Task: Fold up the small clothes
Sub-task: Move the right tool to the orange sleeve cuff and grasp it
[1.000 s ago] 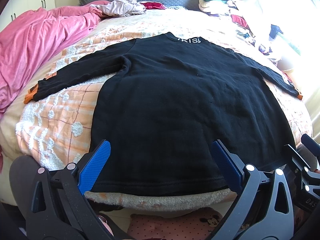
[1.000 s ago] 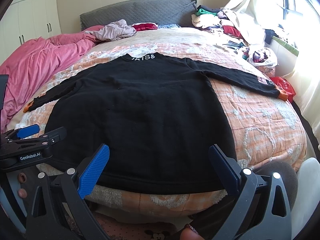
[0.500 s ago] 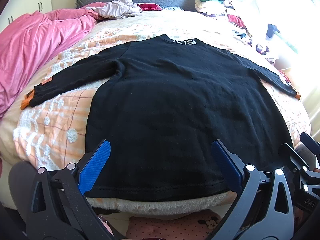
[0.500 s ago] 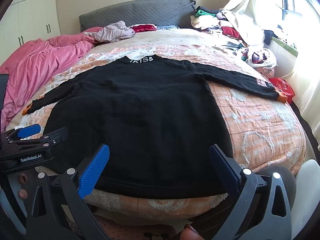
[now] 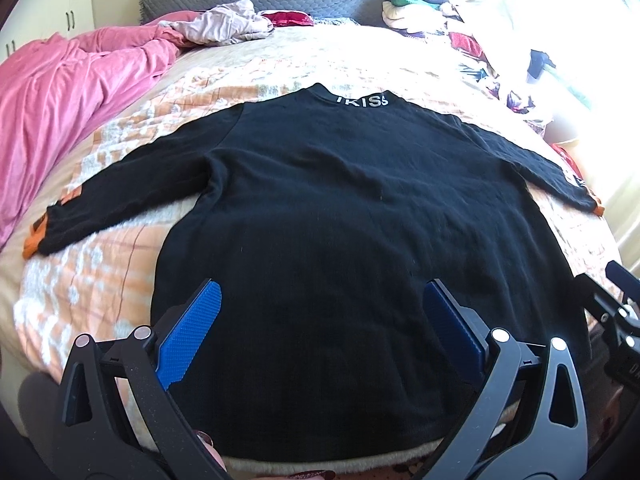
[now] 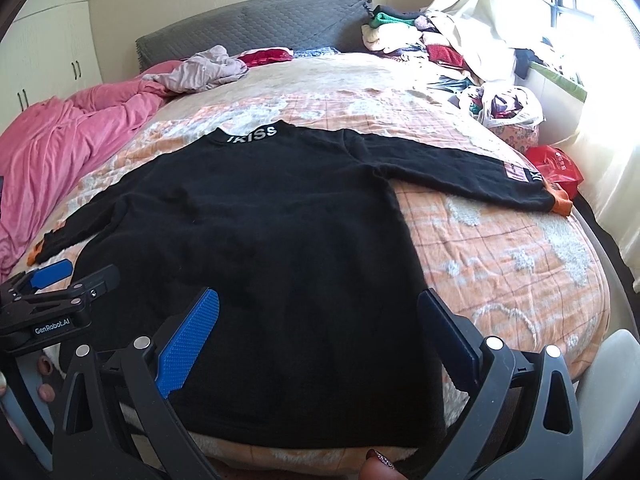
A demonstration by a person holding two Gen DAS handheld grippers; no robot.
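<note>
Both grippers hover at the foot of the bed [image 6: 520,264], and nothing is picked up yet. The left gripper [image 5: 320,320] has its blue pads spread wide, holding nothing, with the black sweater [image 5: 360,220] lying flat straight ahead of it, the hem just under and in front of the fingertips. The right gripper [image 6: 316,320] is likewise released and empty, the same sweater [image 6: 260,240] stretching away from it toward the collar. Off to its left the other gripper shows at the hem's corner.

The sweater is laid out back-up with each sleeve out to its own side, orange cuffs at the ends, which looks like deliberate preparation: a flat, spread garment gives clean fold lines. With the two grippers side by side above the hem, I'd judge the first fold is about to start. Beyond the sweater, a pink blanket [image 5: 72,92] and a heap of clothes [image 6: 420,36] sit well clear.
</note>
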